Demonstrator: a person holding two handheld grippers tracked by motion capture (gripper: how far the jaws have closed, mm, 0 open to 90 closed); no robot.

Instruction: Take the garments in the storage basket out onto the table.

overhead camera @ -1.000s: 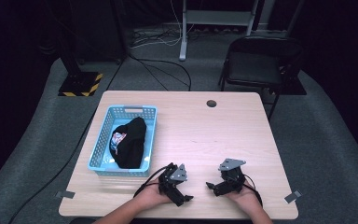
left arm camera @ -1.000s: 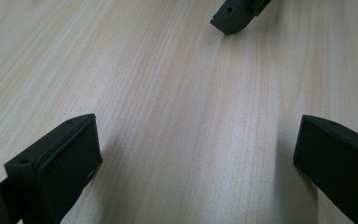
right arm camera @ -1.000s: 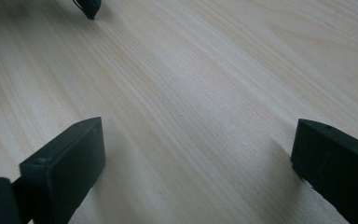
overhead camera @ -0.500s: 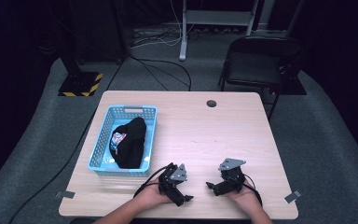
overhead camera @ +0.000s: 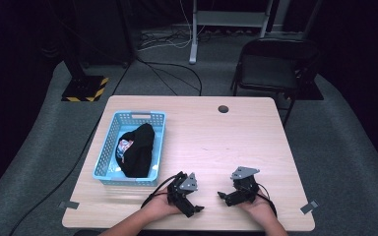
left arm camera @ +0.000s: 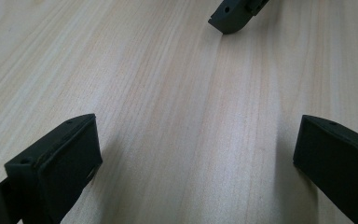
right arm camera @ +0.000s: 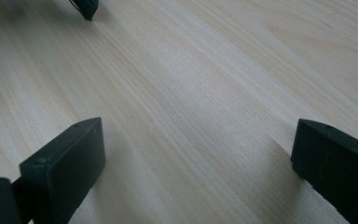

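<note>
Table (overhead camera: 236, 142): centre of high view; chair (overhead camera: 275, 64) behind its far right corner.
Basket (overhead camera: 109, 147): on table, left side, approx. mid-depth.
Cloth bundle (overhead camera: 139, 150): inside basket.
Left gripper (overhead camera: 192, 209): near edge, just right of basket's near corner.
Right gripper (overhead camera: 224, 196): near edge, beside left gripper, apart, tips facing each other.
Hole (overhead camera: 223, 108): far edge, centre-right.

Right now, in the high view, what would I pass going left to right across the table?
Blue basket holding a black cloth → left gripper → right gripper → grey tape tab at the table's right edge.
</note>
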